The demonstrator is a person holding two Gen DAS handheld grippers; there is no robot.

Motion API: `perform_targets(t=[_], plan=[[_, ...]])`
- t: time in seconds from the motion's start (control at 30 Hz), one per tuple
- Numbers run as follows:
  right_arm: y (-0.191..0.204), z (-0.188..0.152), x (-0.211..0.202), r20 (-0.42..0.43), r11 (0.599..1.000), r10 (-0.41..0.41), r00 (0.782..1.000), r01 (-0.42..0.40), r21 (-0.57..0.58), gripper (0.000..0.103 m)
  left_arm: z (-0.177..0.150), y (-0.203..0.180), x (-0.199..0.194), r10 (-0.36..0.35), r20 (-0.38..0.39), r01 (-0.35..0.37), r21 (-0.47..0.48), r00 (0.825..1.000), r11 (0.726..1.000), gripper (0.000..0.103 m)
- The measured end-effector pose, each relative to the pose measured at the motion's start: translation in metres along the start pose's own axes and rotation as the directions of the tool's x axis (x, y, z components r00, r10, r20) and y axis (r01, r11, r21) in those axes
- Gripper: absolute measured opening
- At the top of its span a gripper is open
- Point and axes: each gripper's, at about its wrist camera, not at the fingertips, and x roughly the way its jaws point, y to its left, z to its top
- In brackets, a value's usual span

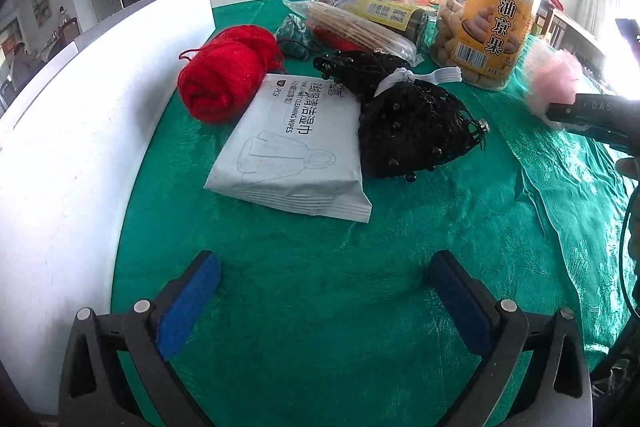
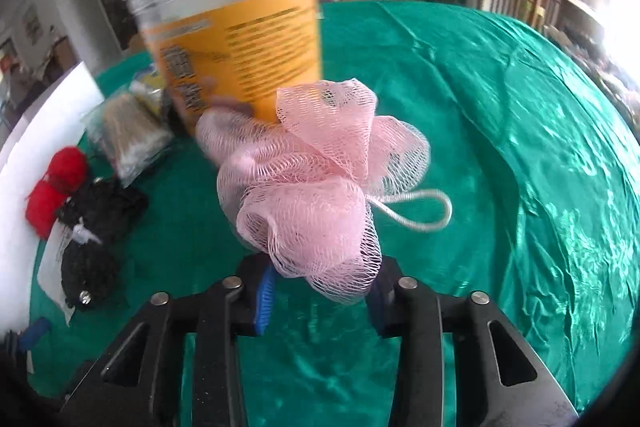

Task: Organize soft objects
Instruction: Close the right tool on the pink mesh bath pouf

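A: Two grippers show here. The right gripper (image 2: 320, 301) has its blue pads pinched into the lower folds of the pink mesh bath pouf (image 2: 316, 179), so it has hold of the pouf; its jaws are narrowed, not wide.

B: And where is the pouf?

A: Held in front of the snack jar (image 2: 236, 39), over the green cloth of the table (image 2: 500, 155). Whether it is clear of the cloth I cannot tell. Its white cord loop (image 2: 424, 213) hangs off to the side, free.

B: Why grab it low like that?

A: My guess: mesh has no firm edge, so bunching a fold between the pads is the surest hold.

B: The other one?

A: The left gripper (image 1: 324, 291) is spread wide with nothing in it, over bare cloth just short of the pack of cleaning wipes (image 1: 296, 151).

B: Where do the soft things lie?

A: The red yarn (image 1: 224, 75) and the black beaded mesh bundle (image 1: 408, 123) lie beside the wipes, near the white board (image 1: 80, 107). That looks like the gathering spot, so I judge the pouf is bound there.
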Motion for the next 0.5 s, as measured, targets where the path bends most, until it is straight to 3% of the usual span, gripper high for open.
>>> perform_targets(t=[0.13,0.23,0.27,0.3,0.33,0.5], plan=[[-0.031,0.018,0.002,-0.001,0.995,0.0,1.0,0.0,0.095,0.039,0.007,0.003,0.002,-0.026,-0.045,0.027,0.025,0.999,0.999,0.103],[-0.043,0.025,-0.001,0.004,0.994,0.013,1.0,-0.014,0.112,0.044,0.012,0.009,-0.003,-0.085,-0.056,0.087,0.025,0.995,0.996,0.103],[-0.045,0.027,-0.002,0.008,0.993,0.017,1.0,-0.018,0.114,0.052,0.015,0.01,-0.008,-0.101,-0.038,0.102,0.025,0.994,0.994,0.103],[-0.045,0.027,0.001,0.01,0.993,0.016,1.0,-0.018,0.118,0.067,0.019,0.01,-0.013,-0.11,-0.018,0.111,0.026,0.994,0.994,0.103],[-0.048,0.026,0.001,0.013,0.992,0.018,1.0,-0.02,0.127,0.072,0.025,0.01,-0.018,-0.118,0.002,0.118,0.03,0.993,0.993,0.103],[-0.051,0.009,0.001,0.043,0.987,0.02,0.999,-0.027,0.159,0.072,0.067,-0.002,-0.02,-0.145,0.031,0.143,0.049,0.989,0.989,0.103]])
